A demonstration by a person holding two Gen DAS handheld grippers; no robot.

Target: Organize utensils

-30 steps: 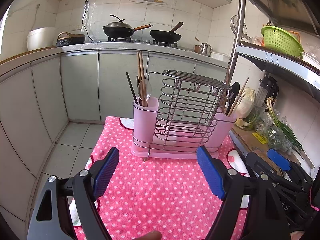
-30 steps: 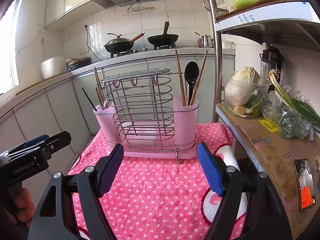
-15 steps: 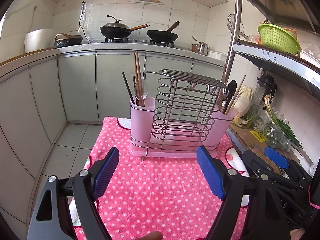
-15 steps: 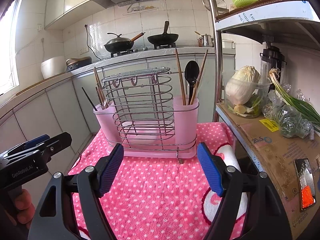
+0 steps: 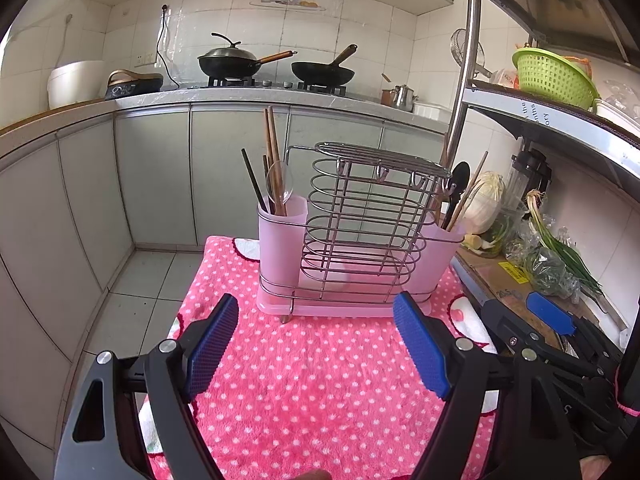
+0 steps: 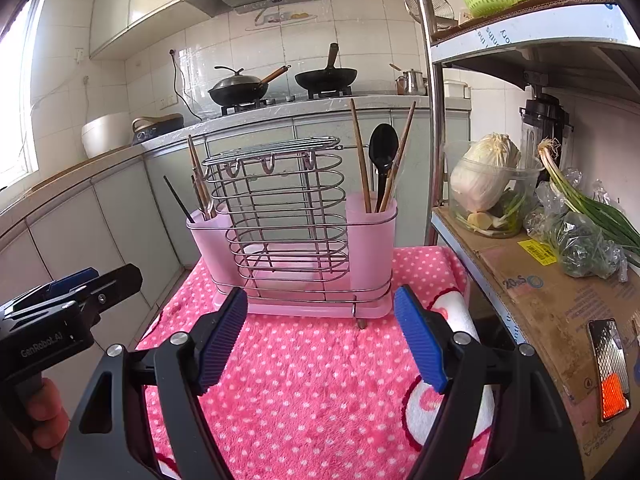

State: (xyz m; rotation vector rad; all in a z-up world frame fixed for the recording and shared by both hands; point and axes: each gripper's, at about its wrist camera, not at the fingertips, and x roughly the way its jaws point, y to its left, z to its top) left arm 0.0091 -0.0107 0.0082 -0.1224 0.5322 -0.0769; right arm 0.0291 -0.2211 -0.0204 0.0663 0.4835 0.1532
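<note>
Both the left gripper point(image 5: 316, 344) and right gripper point(image 6: 320, 336) were spread and empty. Ahead of them the utensil rack point(image 6: 292, 236) held chopsticks and spoons in its 2 pink cups; sorting looked finished.

White tiled walls point(image 5: 360, 12) rise behind a grey counter point(image 5: 240, 98) with pale cabinet doors point(image 5: 156, 176) (daylight from a window point(image 6: 24, 92) at left), tiled floor point(image 5: 136, 292) below.
</note>
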